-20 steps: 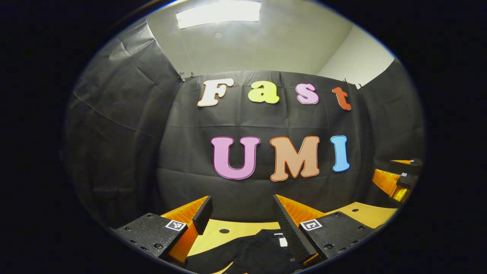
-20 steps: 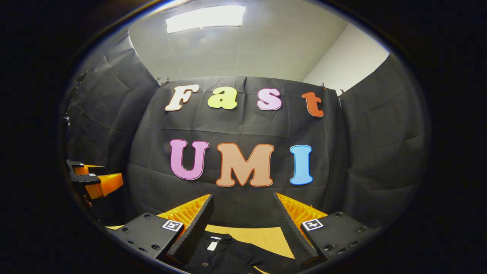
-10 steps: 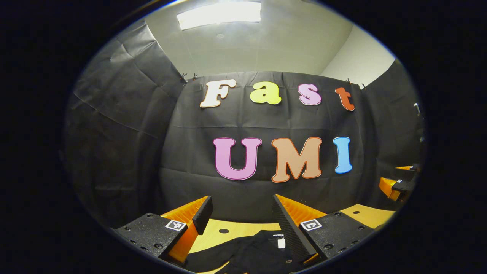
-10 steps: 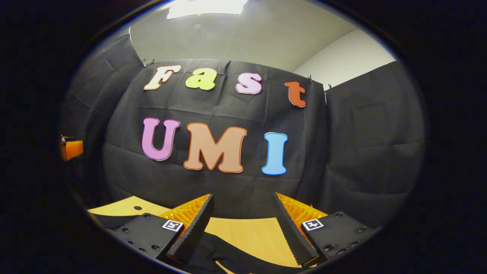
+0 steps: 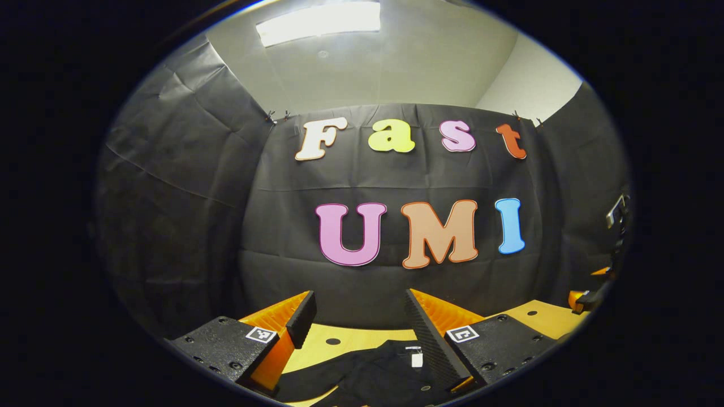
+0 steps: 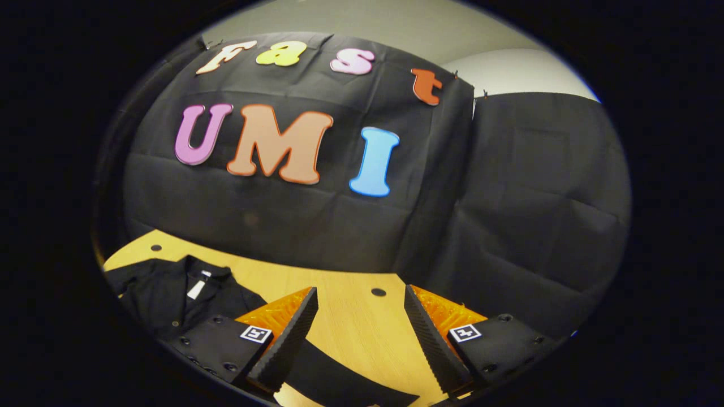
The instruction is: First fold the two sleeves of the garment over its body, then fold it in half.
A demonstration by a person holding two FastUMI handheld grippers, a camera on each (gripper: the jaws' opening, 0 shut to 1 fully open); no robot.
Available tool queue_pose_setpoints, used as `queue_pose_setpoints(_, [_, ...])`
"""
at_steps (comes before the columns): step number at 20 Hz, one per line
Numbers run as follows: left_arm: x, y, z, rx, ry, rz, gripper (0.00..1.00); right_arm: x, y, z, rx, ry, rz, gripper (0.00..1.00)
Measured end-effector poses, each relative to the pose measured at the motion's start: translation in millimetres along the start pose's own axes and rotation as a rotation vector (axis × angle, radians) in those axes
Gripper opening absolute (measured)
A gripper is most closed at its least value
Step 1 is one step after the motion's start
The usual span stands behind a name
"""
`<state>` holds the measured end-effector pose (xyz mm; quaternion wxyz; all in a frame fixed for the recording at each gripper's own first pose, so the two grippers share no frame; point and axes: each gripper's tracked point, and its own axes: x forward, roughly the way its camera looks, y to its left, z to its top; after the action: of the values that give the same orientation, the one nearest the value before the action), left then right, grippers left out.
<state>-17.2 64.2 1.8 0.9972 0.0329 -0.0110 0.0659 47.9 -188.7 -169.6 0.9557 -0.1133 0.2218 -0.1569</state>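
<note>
both of your grippers hang above the table (image 6: 350,322) with jaws spread, pinching nothing; your left gripper (image 5: 359,316) sits over the garment (image 5: 373,373) collar; your right gripper (image 6: 359,322) is beyond the garment (image 6: 164,294), over bare wood near the table's far edge

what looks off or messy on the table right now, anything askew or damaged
Nothing stands out. The black garment lies on the wooden table, collar toward the booth wall, its white tag showing. No tear or spill is visible. Both the left gripper and the right gripper are open above it.
</note>
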Motion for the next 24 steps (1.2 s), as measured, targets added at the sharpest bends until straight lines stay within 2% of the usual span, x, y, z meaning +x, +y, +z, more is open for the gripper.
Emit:
queue_pose_setpoints(6, [-0.5, -13.7, -1.6, 0.010, 0.005, -0.006, 0.92, 15.2, -24.4, -79.5, -0.030, 0.200, -0.010, 0.98])
queue_pose_setpoints(10, [-1.3, -18.7, -1.9, 0.017, 0.010, -0.004, 0.92, 17.7, -38.1, -142.3, -0.035, 0.387, -0.011, 1.00])
queue_pose_setpoints(12, [-1.7, -22.4, -0.8, 0.022, 0.010, -0.004, 0.93, 17.0, -41.7, -167.4, -0.022, 0.477, -0.002, 0.98])
queue_pose_setpoints(20, [-1.7, -44.1, 0.7, 0.033, 0.014, -0.013, 0.92, 4.7, -54.3, -243.4, -0.004, 0.737, 0.052, 0.99])
queue_pose_setpoints(24, [-2.4, -58.7, 0.7, 0.051, 0.016, -0.015, 0.92, -2.2, -55.3, -266.6, 0.040, 0.840, 0.084, 1.00])
